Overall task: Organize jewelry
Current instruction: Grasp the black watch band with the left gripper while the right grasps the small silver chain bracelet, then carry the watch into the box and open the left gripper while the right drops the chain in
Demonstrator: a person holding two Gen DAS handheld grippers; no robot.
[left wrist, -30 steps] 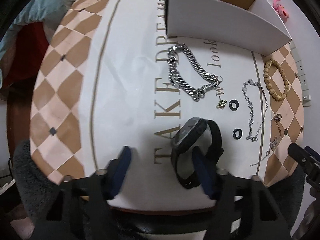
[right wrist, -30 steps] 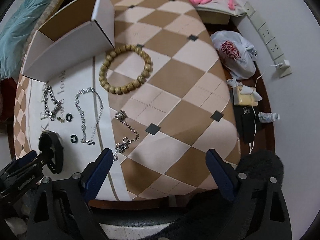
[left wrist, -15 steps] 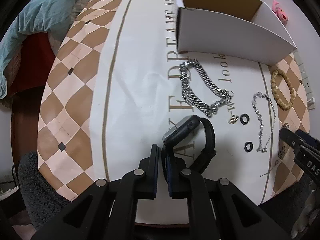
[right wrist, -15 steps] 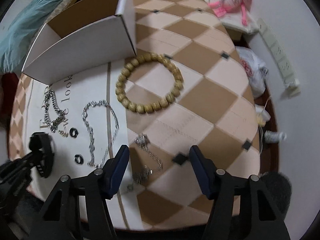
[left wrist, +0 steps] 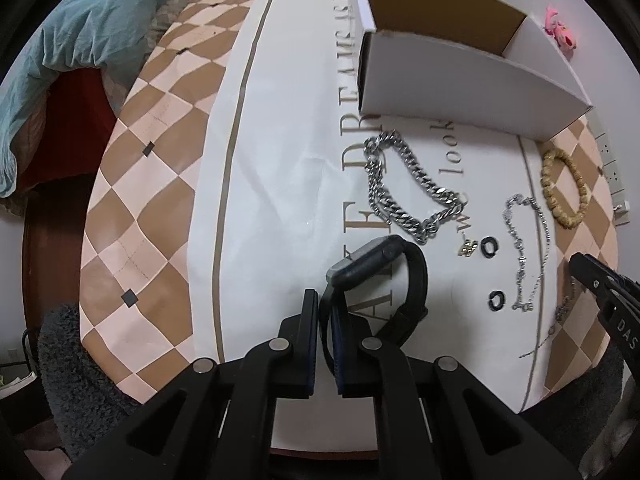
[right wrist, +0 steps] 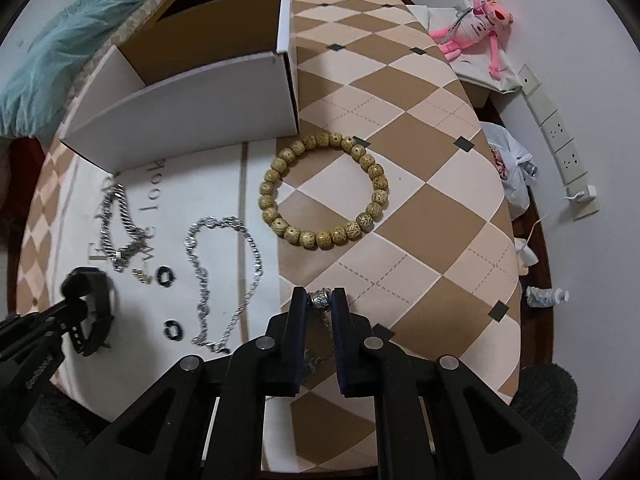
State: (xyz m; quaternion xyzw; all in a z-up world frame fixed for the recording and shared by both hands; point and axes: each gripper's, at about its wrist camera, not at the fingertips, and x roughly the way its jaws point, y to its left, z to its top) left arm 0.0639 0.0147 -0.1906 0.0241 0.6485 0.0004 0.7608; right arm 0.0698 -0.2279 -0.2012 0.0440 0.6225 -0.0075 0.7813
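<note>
My left gripper (left wrist: 325, 300) is shut on the strap of a black smartwatch (left wrist: 376, 270), also seen in the right wrist view (right wrist: 90, 300). My right gripper (right wrist: 319, 300) is shut on the silver bead pendant of a thin chain necklace (right wrist: 320, 299). On the cloth lie a heavy silver curb chain (left wrist: 408, 188), a fine silver bracelet (right wrist: 224, 268), two black ring earrings (left wrist: 489, 247) (left wrist: 497, 301), a small gold charm (left wrist: 468, 247) and a wooden bead bracelet (right wrist: 324, 192). An open white cardboard box (left wrist: 460, 80) stands behind them.
The round table has a checkered brown cloth (right wrist: 420, 208) with a white lettered band (left wrist: 280, 160). A pink plush toy (right wrist: 476, 20), wall sockets (right wrist: 556, 136) and a plastic bag (right wrist: 508, 168) lie beyond the right edge. Teal fabric (left wrist: 60, 40) lies at the far left.
My left gripper closed on the watch strap and lifted it slightly. My right gripper moved forward and closed from wide open onto the pendant of the thin chain.
</note>
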